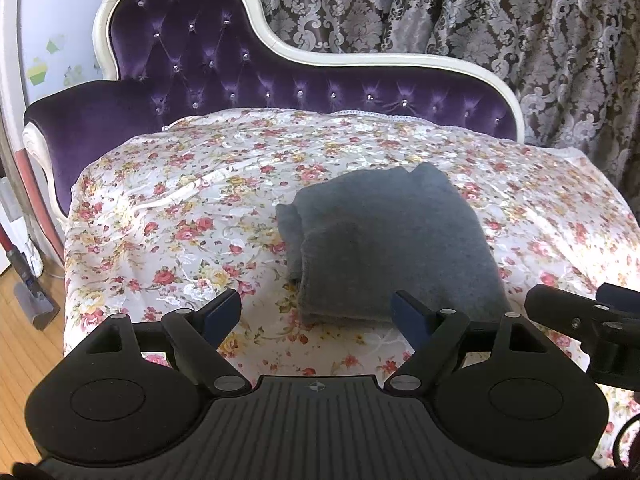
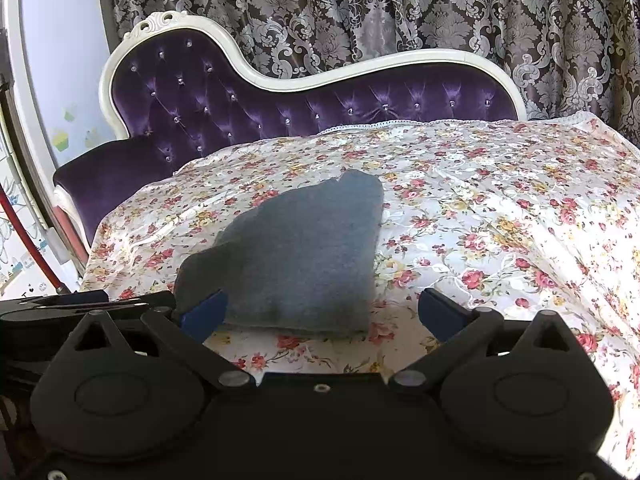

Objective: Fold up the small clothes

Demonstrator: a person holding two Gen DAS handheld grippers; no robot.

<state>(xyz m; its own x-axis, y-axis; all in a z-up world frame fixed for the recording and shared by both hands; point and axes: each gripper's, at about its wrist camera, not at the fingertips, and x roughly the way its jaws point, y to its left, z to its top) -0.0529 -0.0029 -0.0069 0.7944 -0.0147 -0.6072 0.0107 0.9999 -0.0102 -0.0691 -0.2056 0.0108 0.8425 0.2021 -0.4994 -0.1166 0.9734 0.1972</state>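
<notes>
A grey knitted garment (image 1: 388,240) lies folded into a thick rectangle on the floral sheet (image 1: 180,208). It also shows in the right wrist view (image 2: 304,252). My left gripper (image 1: 318,310) is open and empty, just short of the garment's near edge. My right gripper (image 2: 322,312) is open and empty, also at the near edge, its left fingertip (image 2: 204,314) next to the garment's near left corner. Part of the right gripper (image 1: 580,320) shows at the right in the left wrist view.
The floral sheet covers a purple tufted chaise (image 1: 208,60) with a white frame. Patterned curtains (image 1: 480,8) hang behind. Wooden floor (image 1: 24,344) and a vacuum head (image 1: 36,300) lie to the left. The sheet's edge (image 2: 624,360) drops off at the right.
</notes>
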